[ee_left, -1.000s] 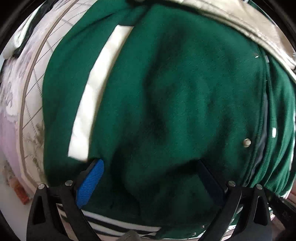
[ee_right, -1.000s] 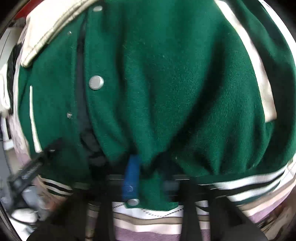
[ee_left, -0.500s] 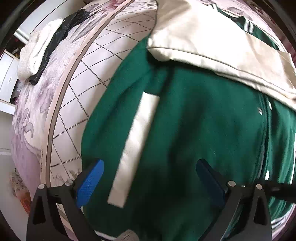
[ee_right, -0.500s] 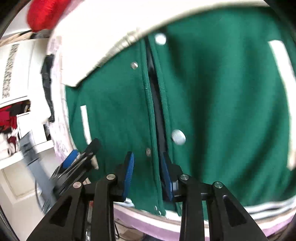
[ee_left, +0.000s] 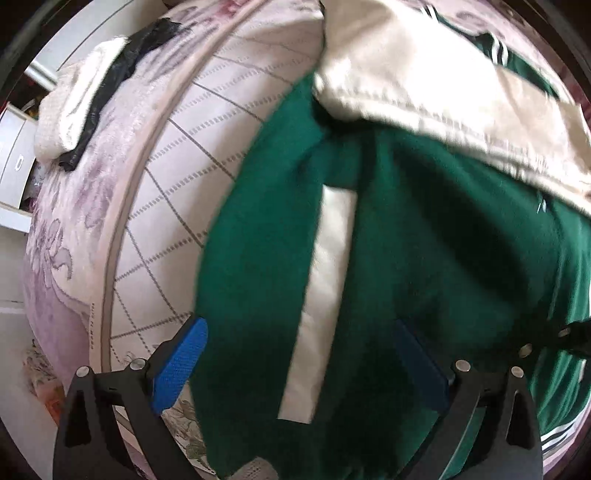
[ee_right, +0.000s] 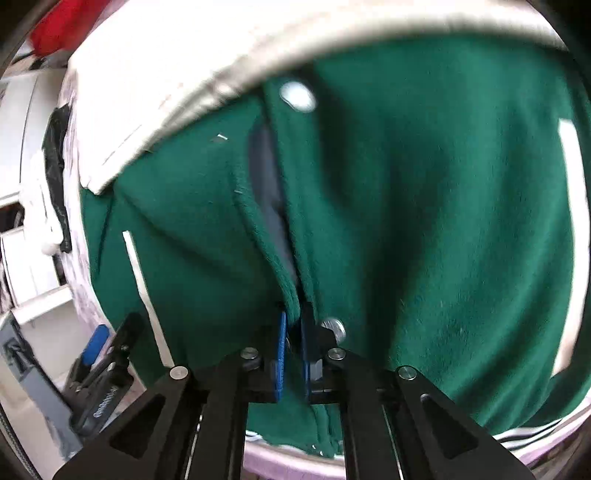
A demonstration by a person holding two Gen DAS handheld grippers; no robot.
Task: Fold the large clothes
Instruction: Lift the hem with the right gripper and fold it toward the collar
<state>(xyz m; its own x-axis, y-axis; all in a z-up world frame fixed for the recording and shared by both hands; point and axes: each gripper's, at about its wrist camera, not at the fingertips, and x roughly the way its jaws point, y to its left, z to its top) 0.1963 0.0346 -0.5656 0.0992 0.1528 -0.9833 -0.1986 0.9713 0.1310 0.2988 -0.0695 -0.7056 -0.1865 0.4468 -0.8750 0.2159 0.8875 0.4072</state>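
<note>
Spread over a bed, a pale pink and lilac quilted bedspread (ee_left: 173, 192) with a dotted diamond grid and flower prints carries everything in view.

Nearest the left gripper (ee_left: 299, 354), its blue-padded fingers (ee_left: 177, 363) stand wide apart above the cloth, nothing caught between them. Directly between them lies the green fleece varsity jacket (ee_left: 424, 266), with a cream vertical pocket strip (ee_left: 325, 295) running away from the gap. The left finger hangs over the jacket's side edge, where fleece gives way to bedspread. Beyond the fingers, a cream leather-like sleeve (ee_left: 424, 85) is folded across the jacket's upper part. Farther left, near the bed's edge, a heap of white and black clothing (ee_left: 77, 107) sits on the bedspread.

At the right gripper (ee_right: 291, 347), the blue fingers (ee_right: 280, 354) are nearly together and closing, with the green edge of the jacket's front opening between the pads. Just right of the fingertips sits a silver snap button (ee_right: 334, 328). Ahead of the fingers the opening parts to show grey lining (ee_right: 267, 192), with another blurred snap (ee_right: 297, 96) farther up. Left of the fingers, the other gripper shows beside the bed. Farthest off, the cream sleeve crosses the jacket, and a red item (ee_right: 59, 22) lies beyond it.
</note>
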